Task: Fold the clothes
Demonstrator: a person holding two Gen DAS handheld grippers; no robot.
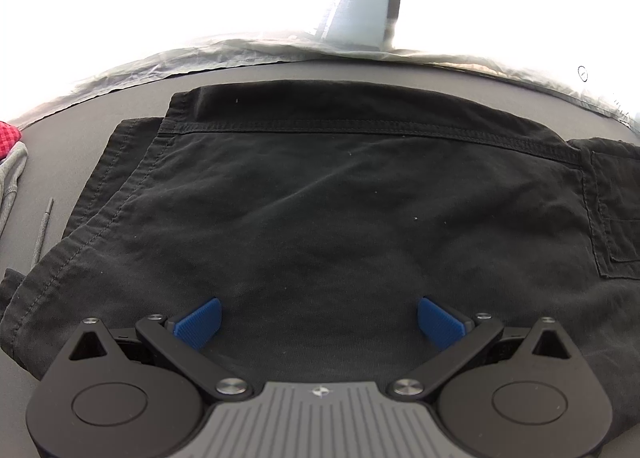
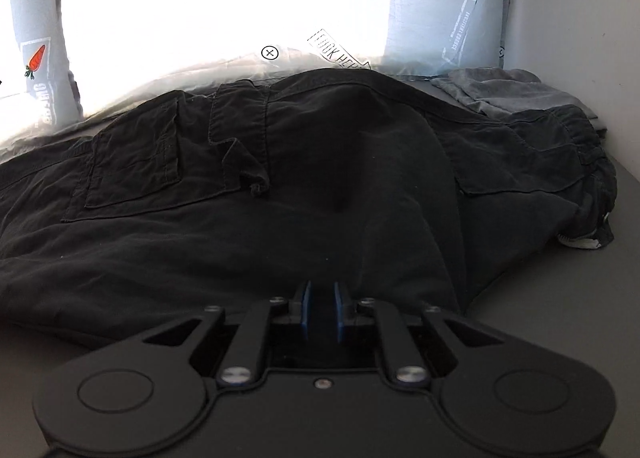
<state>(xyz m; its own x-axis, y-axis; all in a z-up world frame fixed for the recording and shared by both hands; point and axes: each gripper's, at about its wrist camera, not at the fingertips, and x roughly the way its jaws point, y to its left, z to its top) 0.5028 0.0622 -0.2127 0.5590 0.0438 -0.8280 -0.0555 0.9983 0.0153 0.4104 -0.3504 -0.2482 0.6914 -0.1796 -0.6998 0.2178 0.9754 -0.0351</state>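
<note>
A: Folding is looking partway done. The black cargo trousers are lying on the grey tabletop, and in the left wrist view two hemmed leg ends are sitting stacked at the left, so the annotator is judging one fold as already made.

B: Grippers?

A: The left gripper is hovering over the cloth with its blue pads spread wide, nothing between them. The right gripper is clamping down near the trousers' near edge; its pads are standing nearly together and dark cloth is rising in a ridge straight from them, so it is probably pinching a fold of the trousers, though the pinch point itself is too dark to confirm.

B: What's left?

A: The waist end at the right of the right wrist view is still lying bunched and rumpled, pocket flaps showing. The annotator is guessing at least one more fold plus smoothing is remaining.

B: Counts?

A: One pair of black trousers. Two grippers. One grey garment is waiting behind the trousers by the wall in the right view. At the left edge of the left view, one red checked cloth and one grey garment are peeking in; whether it is the same grey piece cannot be told. One thin dark stick is lying beside them.
</note>
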